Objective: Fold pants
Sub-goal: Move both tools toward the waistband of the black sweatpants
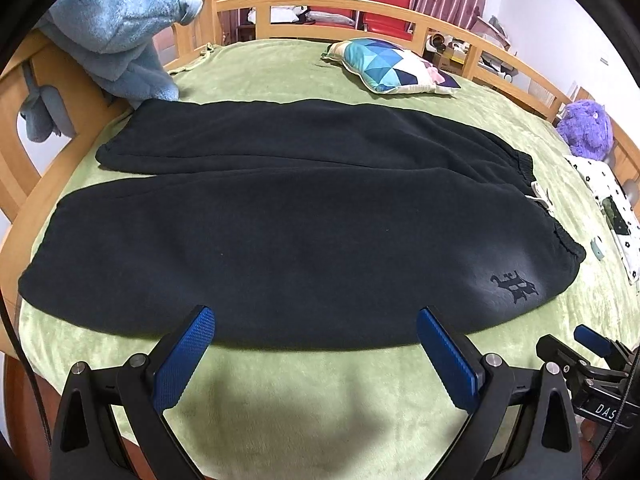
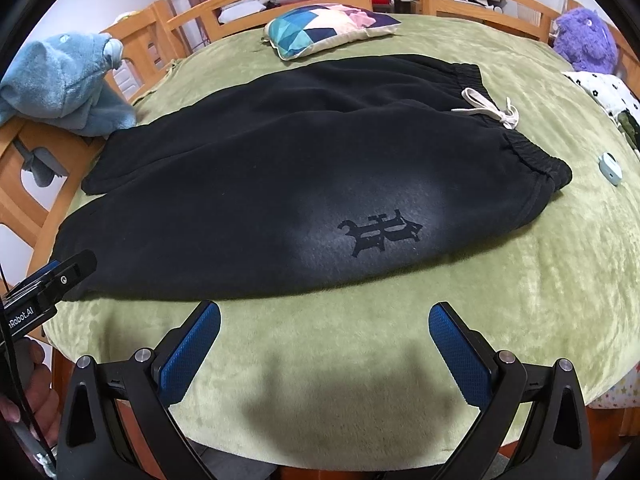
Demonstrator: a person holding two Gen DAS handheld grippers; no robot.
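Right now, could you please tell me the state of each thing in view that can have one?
Black pants: spread flat on the bed, unfolded, both legs side by side.
Drawstring: tied, lying over the waistband.
Left gripper: open, holding nothing, at the near edge of the pants.
Right gripper: open, holding nothing, over the green blanket.
Patterned pillow: lying flat beyond the pants.

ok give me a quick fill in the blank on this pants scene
1. The pants lie flat on a ____ blanket.
2. The drawstring at the waistband is ____.
3. Both the left gripper and right gripper are ____.
4. The plush beyond the waistband is ____.

Missing words: green; white; open; purple
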